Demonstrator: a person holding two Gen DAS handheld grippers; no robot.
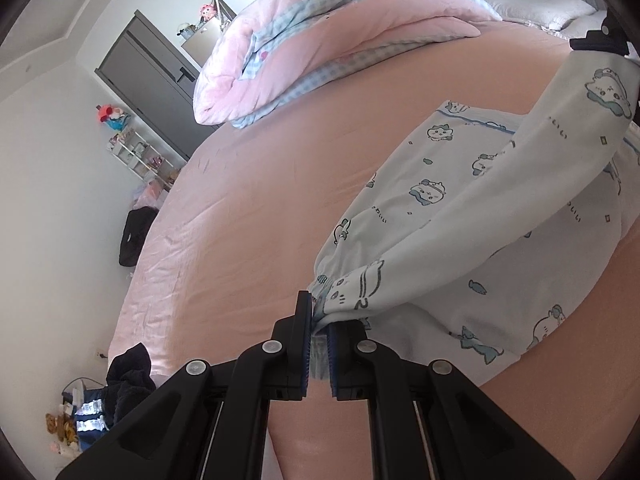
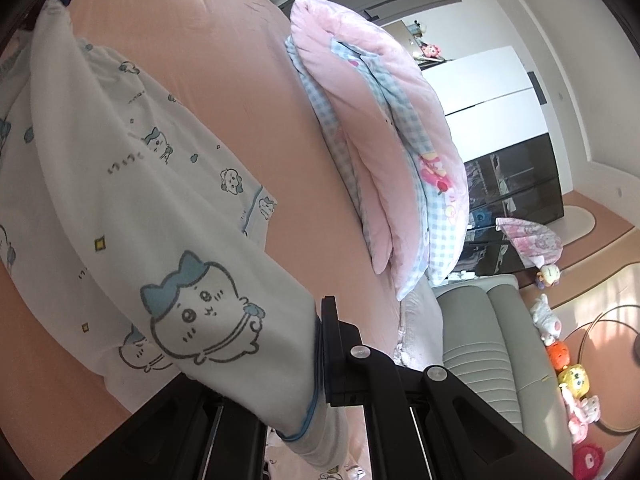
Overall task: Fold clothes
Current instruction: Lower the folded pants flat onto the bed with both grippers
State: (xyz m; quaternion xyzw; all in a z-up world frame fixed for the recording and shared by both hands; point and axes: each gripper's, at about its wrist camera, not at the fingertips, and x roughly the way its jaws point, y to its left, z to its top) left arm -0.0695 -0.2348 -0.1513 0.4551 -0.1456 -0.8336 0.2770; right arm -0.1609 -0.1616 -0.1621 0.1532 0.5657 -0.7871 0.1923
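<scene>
The left tongs (image 1: 319,330) are pinched shut on a gathered cuff-like end of the white cartoon-print garment (image 1: 460,216), the cloth bunched between the blue pads. The right tongs (image 2: 320,356) are likewise closed on another blue-trimmed edge of the same garment, which drapes over them and hides one finger. Between the two grips the fabric hangs as a raised span, while the rest of it lies just beyond the tongs on the bed (image 1: 260,184). By my reading the fold is only being started: the lifted part has yet to be laid over and smoothed, and no tidy rectangle shows. Farther ahead of the tongs a folded pink and blue-check quilt (image 1: 320,40) rests on the pink sheet. Beyond the bed are white walls, a grey door (image 1: 156,80), a small shelf (image 1: 140,156) and plush toys (image 2: 576,380) on the floor.
</scene>
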